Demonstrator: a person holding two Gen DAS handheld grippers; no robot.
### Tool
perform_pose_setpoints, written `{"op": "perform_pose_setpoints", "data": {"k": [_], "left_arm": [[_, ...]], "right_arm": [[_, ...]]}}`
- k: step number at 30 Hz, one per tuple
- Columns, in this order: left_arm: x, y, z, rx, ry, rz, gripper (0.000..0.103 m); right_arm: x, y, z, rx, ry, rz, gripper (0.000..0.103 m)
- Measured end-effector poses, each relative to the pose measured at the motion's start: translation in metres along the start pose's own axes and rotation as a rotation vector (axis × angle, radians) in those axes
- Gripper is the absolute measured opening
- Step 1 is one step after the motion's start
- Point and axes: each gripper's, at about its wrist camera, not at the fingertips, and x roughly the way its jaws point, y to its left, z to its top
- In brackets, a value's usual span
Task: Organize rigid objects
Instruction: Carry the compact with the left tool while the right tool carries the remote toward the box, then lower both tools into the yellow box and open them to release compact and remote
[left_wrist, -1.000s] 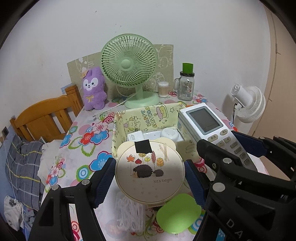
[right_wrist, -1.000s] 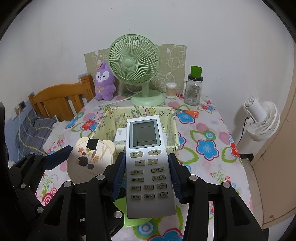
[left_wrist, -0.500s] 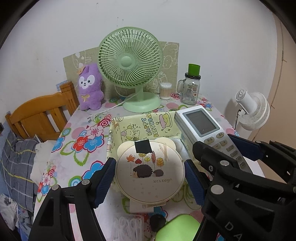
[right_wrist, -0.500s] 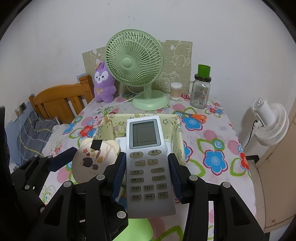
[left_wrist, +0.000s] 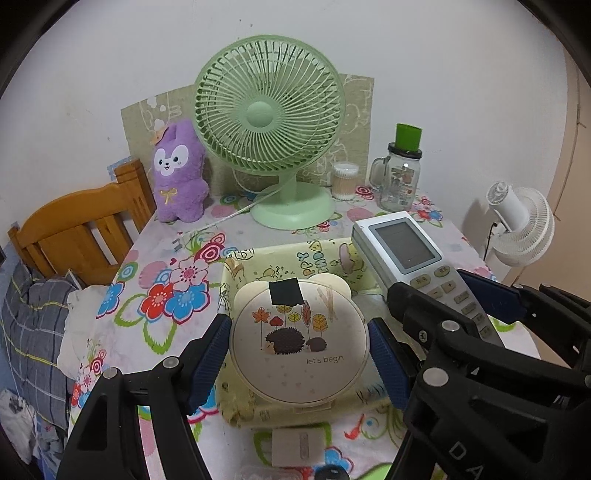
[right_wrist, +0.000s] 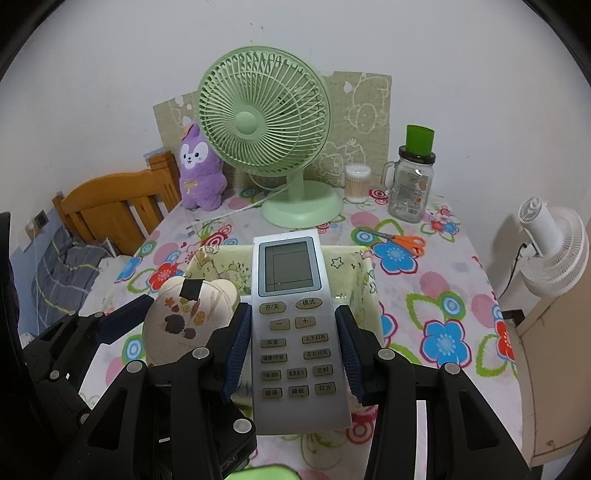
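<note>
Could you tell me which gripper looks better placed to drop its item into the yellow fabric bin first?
Left, probably. The left gripper holds the round hedgehog case directly above the yellow bin; the right gripper's remote overhangs the bin's near wall.

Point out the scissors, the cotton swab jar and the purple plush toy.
scissors (right_wrist: 400, 240): right wrist view, where blades meet orange handles.
cotton swab jar (right_wrist: 357, 184): right wrist view, middle of its side.
purple plush toy (left_wrist: 180, 173): left wrist view, its chest.

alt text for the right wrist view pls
The right tool grips a grey remote control above a yellow fabric bin on a floral table. Beside it, the left tool holds a round hedgehog-print case; a green fan stands behind.
</note>
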Motion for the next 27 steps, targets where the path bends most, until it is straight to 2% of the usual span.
{"op": "perform_pose_setpoints", "data": {"k": [14,27], "left_arm": [[0.040,0.008,0.002,-0.013,0.057,0.007,0.077],[0.048,-0.001,-0.010,0.079,0.050,0.043,0.077]], "right_arm": [[0.044,-0.002,0.004,0.018,0.064,-0.017,0.049],[0.080,-0.009,-0.006,0.054,0.142,-0.021,0.049]]}}
